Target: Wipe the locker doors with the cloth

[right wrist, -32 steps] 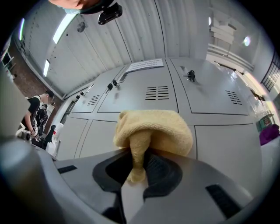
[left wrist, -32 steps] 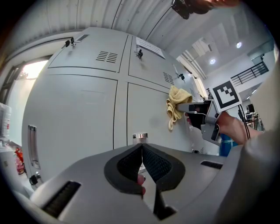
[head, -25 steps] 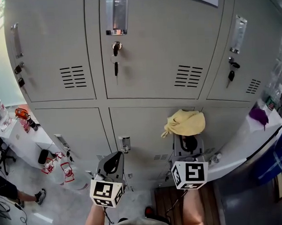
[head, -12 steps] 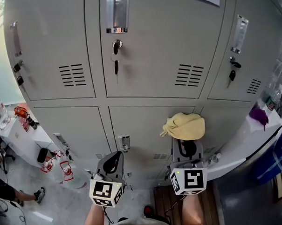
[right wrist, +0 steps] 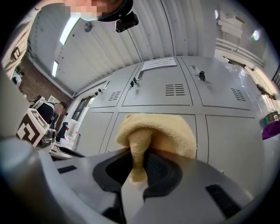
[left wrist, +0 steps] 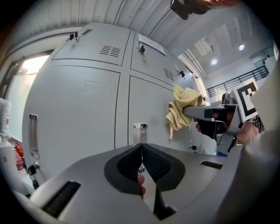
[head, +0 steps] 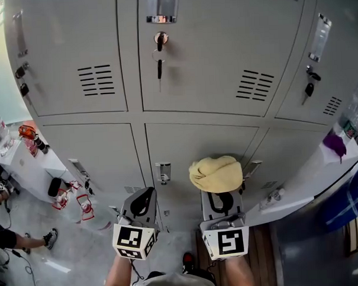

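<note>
Right gripper [head: 220,197] at lower centre, jaws clamped on a bunched yellow cloth [head: 216,174], cloth against a grey locker door [head: 191,145], left gripper [head: 141,200] lower left, jaws together, holding nothing.

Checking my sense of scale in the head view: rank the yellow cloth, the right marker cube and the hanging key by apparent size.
1. Yellow cloth and right marker cube: about alike; the cube is nearer the camera, so unranked.
2. Hanging key: clearly smallest.
</note>
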